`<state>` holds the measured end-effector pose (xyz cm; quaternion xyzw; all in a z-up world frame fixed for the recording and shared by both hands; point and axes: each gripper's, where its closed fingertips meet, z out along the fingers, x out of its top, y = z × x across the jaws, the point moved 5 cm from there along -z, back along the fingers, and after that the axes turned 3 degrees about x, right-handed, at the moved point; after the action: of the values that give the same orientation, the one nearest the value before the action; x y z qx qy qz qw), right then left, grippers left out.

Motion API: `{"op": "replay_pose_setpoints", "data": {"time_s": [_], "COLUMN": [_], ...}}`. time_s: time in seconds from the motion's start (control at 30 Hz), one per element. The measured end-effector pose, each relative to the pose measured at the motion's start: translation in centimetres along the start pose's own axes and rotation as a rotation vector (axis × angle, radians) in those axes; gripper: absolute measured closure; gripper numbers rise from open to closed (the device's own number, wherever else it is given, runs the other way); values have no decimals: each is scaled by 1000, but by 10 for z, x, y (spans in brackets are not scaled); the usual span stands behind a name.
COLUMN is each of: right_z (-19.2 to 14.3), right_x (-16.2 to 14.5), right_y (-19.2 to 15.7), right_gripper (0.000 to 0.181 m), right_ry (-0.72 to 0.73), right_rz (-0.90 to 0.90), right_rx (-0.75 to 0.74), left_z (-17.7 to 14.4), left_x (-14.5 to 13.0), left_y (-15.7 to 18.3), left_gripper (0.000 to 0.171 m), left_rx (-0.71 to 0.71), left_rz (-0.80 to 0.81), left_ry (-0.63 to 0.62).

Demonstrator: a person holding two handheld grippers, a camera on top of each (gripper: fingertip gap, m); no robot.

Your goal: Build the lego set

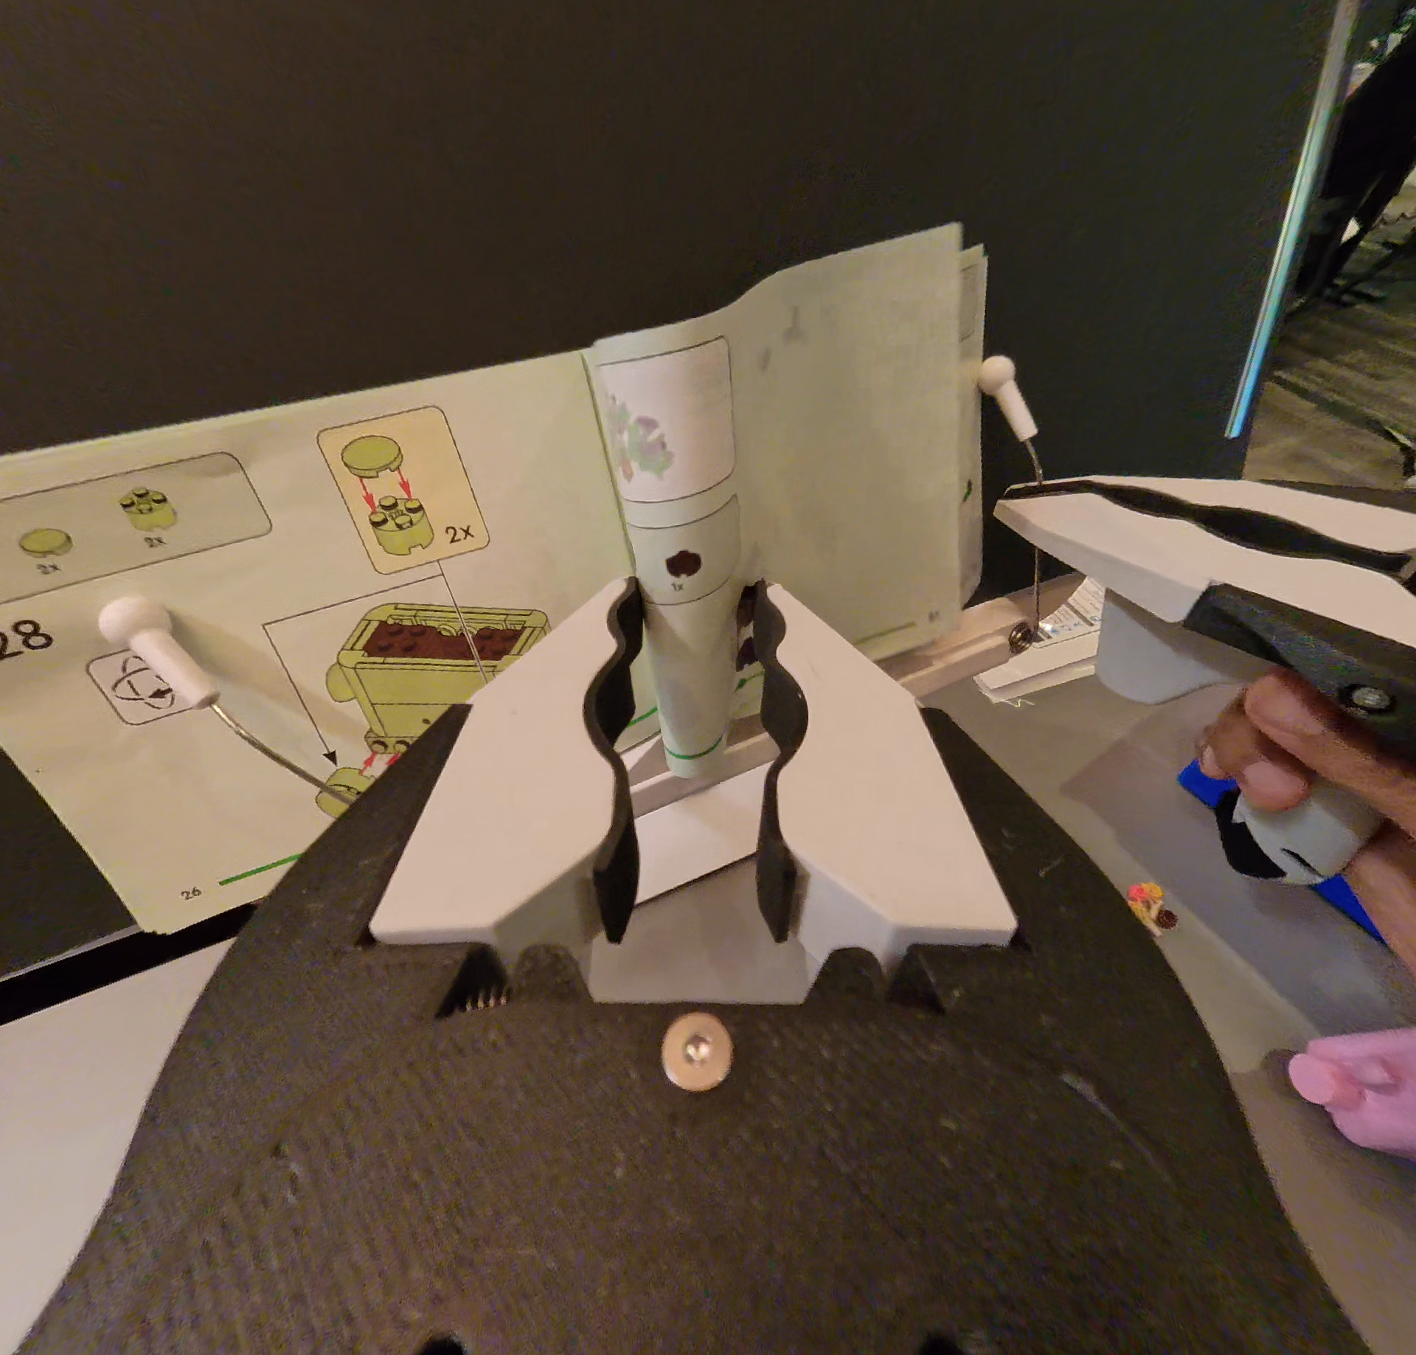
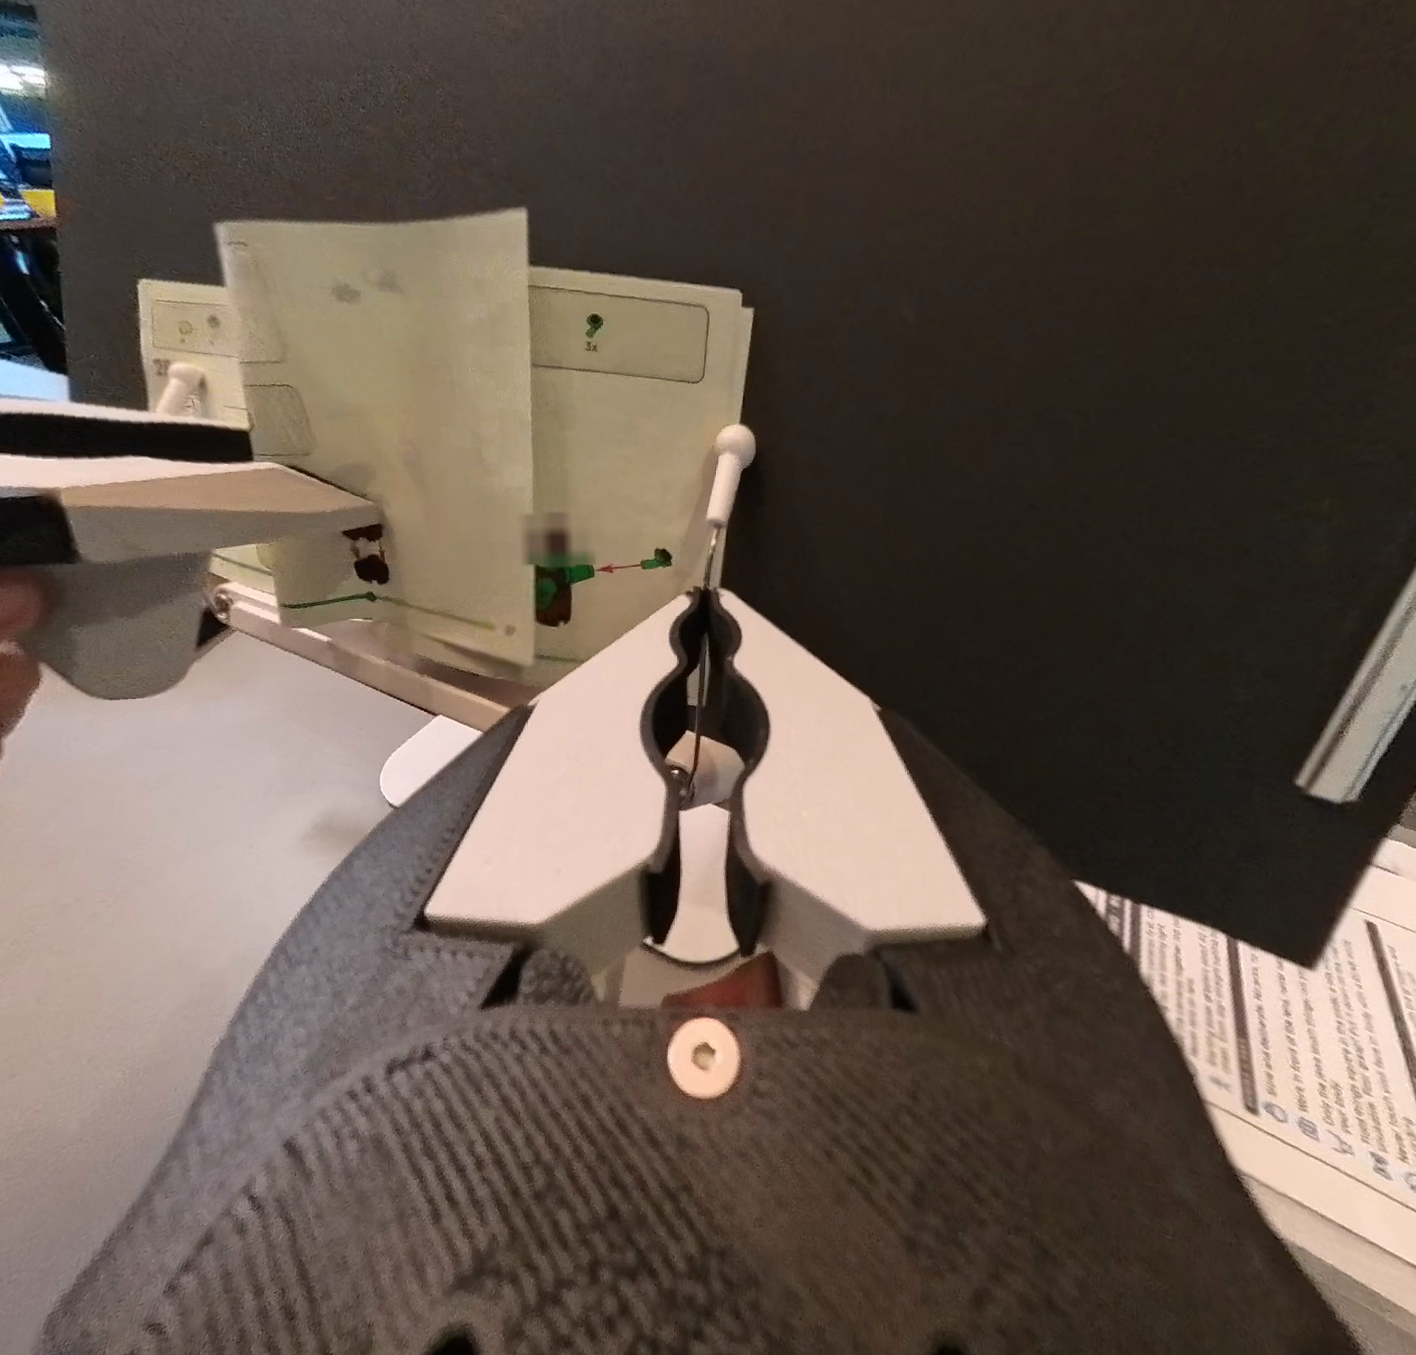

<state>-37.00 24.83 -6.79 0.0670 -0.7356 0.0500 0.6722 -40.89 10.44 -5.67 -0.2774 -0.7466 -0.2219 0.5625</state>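
The Lego instruction booklet (image 1: 843,437) stands open on a stand against a dark panel. One page (image 1: 682,552) is lifted and curled, and stands between the fingers of my left gripper (image 1: 697,605). The jaws are apart and do not pinch it. My right gripper (image 2: 705,598) is shut on the thin wire of the right page-holder arm (image 2: 728,467), whose white tip sticks up above the fingertips. It also shows in the left wrist view (image 1: 1019,506), at the booklet's right edge. The left page holder (image 1: 153,651) rests on the left page. In the right wrist view, the left gripper (image 2: 368,510) touches the curled page (image 2: 398,398).
A hand (image 1: 1287,736) holds the right gripper's handle. A small cluster of Lego pieces (image 1: 1149,906) lies on the table to the right, near a blue object (image 1: 1203,782) and a pink object (image 1: 1356,1088). A printed sheet (image 2: 1264,1050) lies at the right. My hands' fingertips stand some 11 cm from each other.
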Motion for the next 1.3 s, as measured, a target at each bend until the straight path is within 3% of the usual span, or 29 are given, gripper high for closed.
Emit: {"op": "replay_pose_setpoints", "data": {"time_s": [0.27,0.57,0.7,0.8,0.9,1.0,1.07,1.17,1.3], "right_z": [0,-4,-3,-2,-2,-4,-8,-22,-39], "right_x": [2,0,0,0,0,3,10,30,56], "right_y": [-4,7,6,6,6,11,15,18,10], "right_gripper": [181,181,181,181,181,163,139,131,129], "right_ry": [-32,16,14,10,-3,-7,-3,74,177], "right_rz": [-198,103,68,60,43,18,8,-14,-59], "right_rx": [-62,-14,-31,-32,-46,-101,-147,-206,-185], "left_z": [9,2,-16,-35,-67,-88,-88,-85,-125], "left_x": [-4,-1,8,16,31,47,49,50,84], "left_y": [5,-4,-29,-61,-87,-83,-73,-61,-37], "left_gripper": [150,141,129,110,107,111,111,105,120], "left_rx": [17,19,97,260,414,366,278,187,222], "left_rz": [11,-37,-87,-135,-152,-175,-186,-205,-93], "left_ry": [-2,-10,25,69,183,274,249,198,427]}}
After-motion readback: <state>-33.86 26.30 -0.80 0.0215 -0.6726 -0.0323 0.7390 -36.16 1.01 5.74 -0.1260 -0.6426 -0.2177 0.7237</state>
